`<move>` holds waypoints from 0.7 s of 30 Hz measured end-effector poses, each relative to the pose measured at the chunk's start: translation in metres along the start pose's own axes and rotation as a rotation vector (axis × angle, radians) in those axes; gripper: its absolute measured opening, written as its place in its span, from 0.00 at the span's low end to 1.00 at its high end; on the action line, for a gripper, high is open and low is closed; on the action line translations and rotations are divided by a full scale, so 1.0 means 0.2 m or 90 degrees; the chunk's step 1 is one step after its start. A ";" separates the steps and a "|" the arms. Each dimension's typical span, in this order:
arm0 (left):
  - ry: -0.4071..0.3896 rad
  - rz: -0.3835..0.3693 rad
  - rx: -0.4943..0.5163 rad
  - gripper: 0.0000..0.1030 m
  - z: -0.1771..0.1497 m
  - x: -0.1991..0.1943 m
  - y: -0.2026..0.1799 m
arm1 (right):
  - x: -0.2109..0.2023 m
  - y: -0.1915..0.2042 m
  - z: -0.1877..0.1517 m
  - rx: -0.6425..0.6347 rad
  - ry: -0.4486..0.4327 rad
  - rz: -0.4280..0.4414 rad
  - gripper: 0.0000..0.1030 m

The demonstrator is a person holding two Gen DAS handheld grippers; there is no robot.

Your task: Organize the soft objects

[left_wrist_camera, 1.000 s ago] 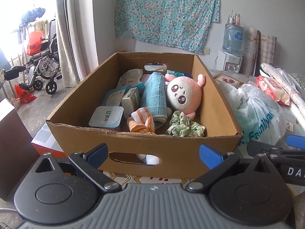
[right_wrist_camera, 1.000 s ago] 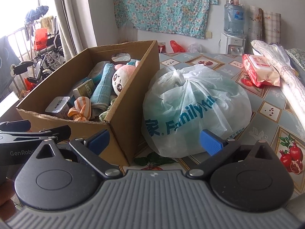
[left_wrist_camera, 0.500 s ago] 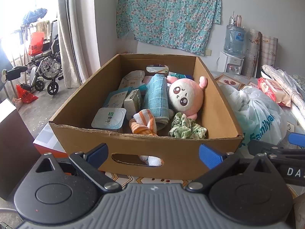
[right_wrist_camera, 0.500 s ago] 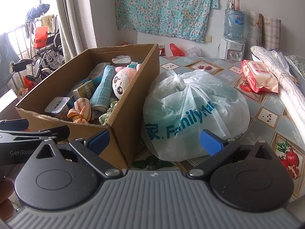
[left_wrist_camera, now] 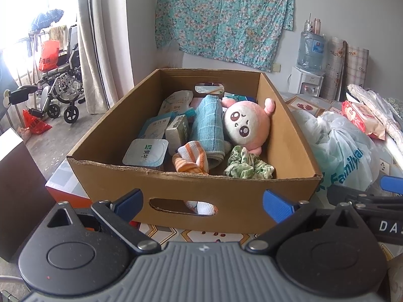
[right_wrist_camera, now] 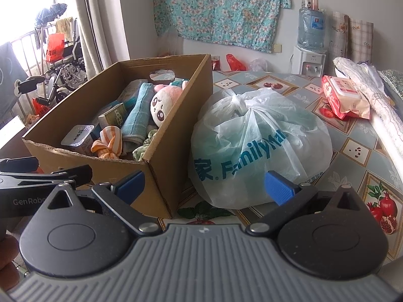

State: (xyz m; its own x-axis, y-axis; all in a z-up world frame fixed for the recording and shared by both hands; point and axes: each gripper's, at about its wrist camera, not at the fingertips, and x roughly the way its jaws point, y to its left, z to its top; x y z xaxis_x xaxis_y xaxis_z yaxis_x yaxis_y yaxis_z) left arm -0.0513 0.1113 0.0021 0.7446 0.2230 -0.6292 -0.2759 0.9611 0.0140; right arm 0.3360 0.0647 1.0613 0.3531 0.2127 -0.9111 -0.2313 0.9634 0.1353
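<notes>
A cardboard box (left_wrist_camera: 231, 196) (right_wrist_camera: 176, 130) stands on the table. Inside lie a pink plush toy (left_wrist_camera: 248, 127) (right_wrist_camera: 162, 102), a rolled blue towel (left_wrist_camera: 207, 130) (right_wrist_camera: 136, 115), an orange-and-white striped cloth (left_wrist_camera: 192, 159) (right_wrist_camera: 107, 143), a green scrunchie-like cloth (left_wrist_camera: 248, 167) (right_wrist_camera: 144, 147) and several packets and cups. My left gripper (left_wrist_camera: 202, 203) hangs open just in front of the box's near wall, holding nothing. My right gripper (right_wrist_camera: 204, 186) is open and empty too, in front of the box's corner and a tied white FamilyMart bag (right_wrist_camera: 259, 146) (left_wrist_camera: 345, 156).
The bag sits right of the box on a patterned tablecloth (right_wrist_camera: 357, 148). A red wet-wipes pack (right_wrist_camera: 343, 97) and a rolled white cloth (right_wrist_camera: 372, 98) lie at the far right. A water dispenser (right_wrist_camera: 311, 47) stands by the wall; a wheelchair (left_wrist_camera: 59, 85) stands left by the curtain.
Both grippers have risen slightly and drawn back a little, so more of the box's inside shows. Both stay open and empty; nothing in the box has moved.
</notes>
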 end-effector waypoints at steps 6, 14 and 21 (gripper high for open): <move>0.002 0.001 -0.002 0.99 -0.01 0.00 -0.01 | 0.00 0.00 0.00 -0.003 0.002 0.000 0.99; 0.008 0.005 -0.006 0.99 -0.01 0.00 -0.01 | 0.02 0.01 0.01 -0.004 0.009 0.002 0.99; 0.010 0.006 -0.009 0.99 -0.01 0.01 -0.01 | 0.02 0.01 0.01 -0.004 0.009 0.002 0.99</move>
State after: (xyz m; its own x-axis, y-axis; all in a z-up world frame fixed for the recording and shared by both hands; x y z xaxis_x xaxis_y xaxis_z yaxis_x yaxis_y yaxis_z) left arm -0.0506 0.1092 -0.0007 0.7321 0.2293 -0.6414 -0.2914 0.9566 0.0094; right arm 0.3379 0.0678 1.0587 0.3399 0.2130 -0.9160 -0.2380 0.9618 0.1353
